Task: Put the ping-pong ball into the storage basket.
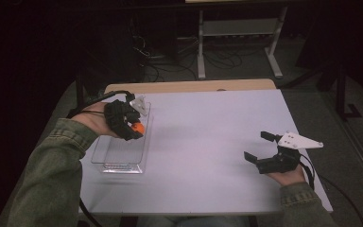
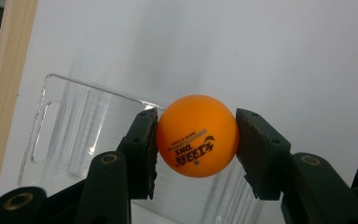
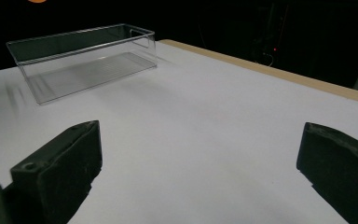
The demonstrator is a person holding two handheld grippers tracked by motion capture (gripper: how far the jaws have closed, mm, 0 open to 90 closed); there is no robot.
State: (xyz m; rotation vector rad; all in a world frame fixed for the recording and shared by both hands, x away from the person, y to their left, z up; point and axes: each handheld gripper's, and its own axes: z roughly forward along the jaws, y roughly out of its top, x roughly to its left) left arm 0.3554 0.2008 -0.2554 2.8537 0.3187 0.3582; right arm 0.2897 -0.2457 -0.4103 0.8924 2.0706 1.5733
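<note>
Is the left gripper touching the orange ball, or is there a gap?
Touching. In the left gripper view, both pads of the left gripper press against opposite sides of the orange ball, with no gap visible on either side.

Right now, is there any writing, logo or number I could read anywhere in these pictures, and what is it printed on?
"DHS": upside down on the orange ball clamped in the left gripper.
A bolder line of characters next to it on the ball: not legible.
A fine curved line of small print beside those: too small to read.
The clear plastic bin, the table and the right gripper: no readable text.
</note>
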